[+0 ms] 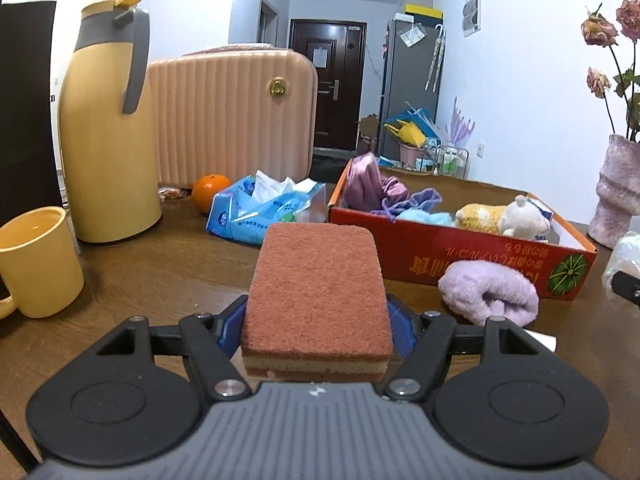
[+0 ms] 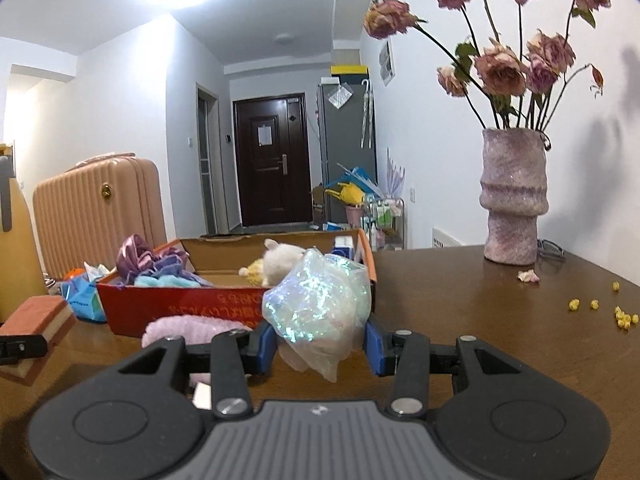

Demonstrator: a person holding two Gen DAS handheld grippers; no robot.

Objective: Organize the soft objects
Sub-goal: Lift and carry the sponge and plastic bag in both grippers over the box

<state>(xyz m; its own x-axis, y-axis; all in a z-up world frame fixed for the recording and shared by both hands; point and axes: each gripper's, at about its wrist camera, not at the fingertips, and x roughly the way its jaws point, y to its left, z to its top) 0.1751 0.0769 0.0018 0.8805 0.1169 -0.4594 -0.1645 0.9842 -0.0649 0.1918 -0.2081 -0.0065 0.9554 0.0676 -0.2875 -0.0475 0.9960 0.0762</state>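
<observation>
While left claw (image 1: 318,330) pinches layered sponge (image 1: 316,292) between blue pads, lifted clear above brown surface (image 1: 160,272), right claw (image 2: 320,346) clamps iridescent bag (image 2: 318,304). Lilac towel roll (image 1: 488,294) lies on surface, touching front wall of red cardboard box (image 1: 460,258). Inside box: plush toy (image 1: 500,216), purple fabrics (image 1: 376,190). Beyond: yellow mug (image 1: 38,260), yellow jug (image 1: 106,120), vase (image 2: 512,196).

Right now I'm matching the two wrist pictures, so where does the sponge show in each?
Left wrist: the sponge fills the lower middle, clamped in the left gripper.
Right wrist: the same sponge sits at the far left edge.
Shared landmark: the red cardboard box, behind the sponge in both.
</observation>
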